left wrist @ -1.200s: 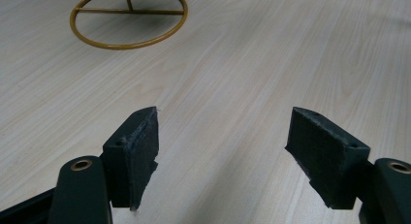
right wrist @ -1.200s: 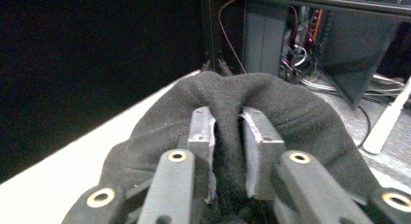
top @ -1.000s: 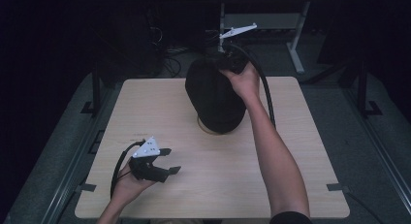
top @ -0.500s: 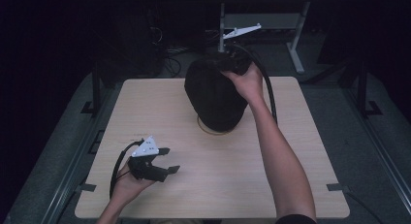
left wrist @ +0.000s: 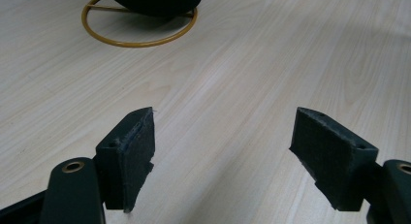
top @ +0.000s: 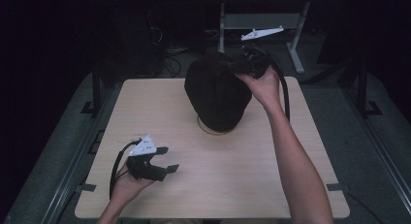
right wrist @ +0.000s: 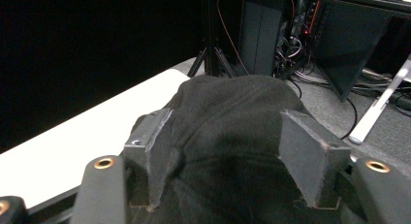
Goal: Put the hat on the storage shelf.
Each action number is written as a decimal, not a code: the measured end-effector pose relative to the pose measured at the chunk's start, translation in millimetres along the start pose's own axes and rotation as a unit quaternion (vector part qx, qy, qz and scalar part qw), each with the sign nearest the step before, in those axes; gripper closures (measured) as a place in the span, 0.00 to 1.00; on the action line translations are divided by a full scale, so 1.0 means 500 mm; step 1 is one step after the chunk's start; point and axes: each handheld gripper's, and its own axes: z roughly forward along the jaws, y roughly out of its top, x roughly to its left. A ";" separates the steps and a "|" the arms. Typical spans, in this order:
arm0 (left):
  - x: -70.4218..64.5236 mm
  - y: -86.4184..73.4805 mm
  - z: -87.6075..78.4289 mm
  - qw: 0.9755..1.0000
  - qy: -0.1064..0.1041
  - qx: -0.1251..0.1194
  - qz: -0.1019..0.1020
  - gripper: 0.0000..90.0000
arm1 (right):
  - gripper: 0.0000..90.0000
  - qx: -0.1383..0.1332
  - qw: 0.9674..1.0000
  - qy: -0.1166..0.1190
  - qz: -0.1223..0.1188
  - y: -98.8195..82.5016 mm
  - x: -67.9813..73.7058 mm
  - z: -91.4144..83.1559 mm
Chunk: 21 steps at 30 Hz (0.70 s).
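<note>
A dark room with cables and equipment frames surrounds your light wooden table (top: pixel 242 185). Your right gripper (top: pixel 242 65) sits at the top of the one black hat (top: pixel 215 95), its jaws spread apart with black fabric (right wrist: pixel 228 151) bunched between them; a grip isn't confirmed. The hat rests on one stand with a gold ring base (left wrist: pixel 138 35) at the table's far middle. Your left gripper (top: pixel 167 159) rests near the front left corner, jaws wide apart, holding nothing.
</note>
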 end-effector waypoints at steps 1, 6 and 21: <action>0.000 0.000 0.000 1.000 -0.001 0.000 0.000 0.25 | 0.39 -0.002 1.000 0.002 0.001 -0.002 -0.001 -0.005; 0.000 -0.002 0.000 1.000 0.000 0.000 -0.002 0.25 | 0.34 0.000 1.000 0.006 0.003 -0.009 -0.007 -0.029; 0.003 -0.006 0.004 1.000 0.001 0.006 -0.001 0.25 | 0.30 0.004 1.000 0.006 0.017 -0.041 -0.026 -0.093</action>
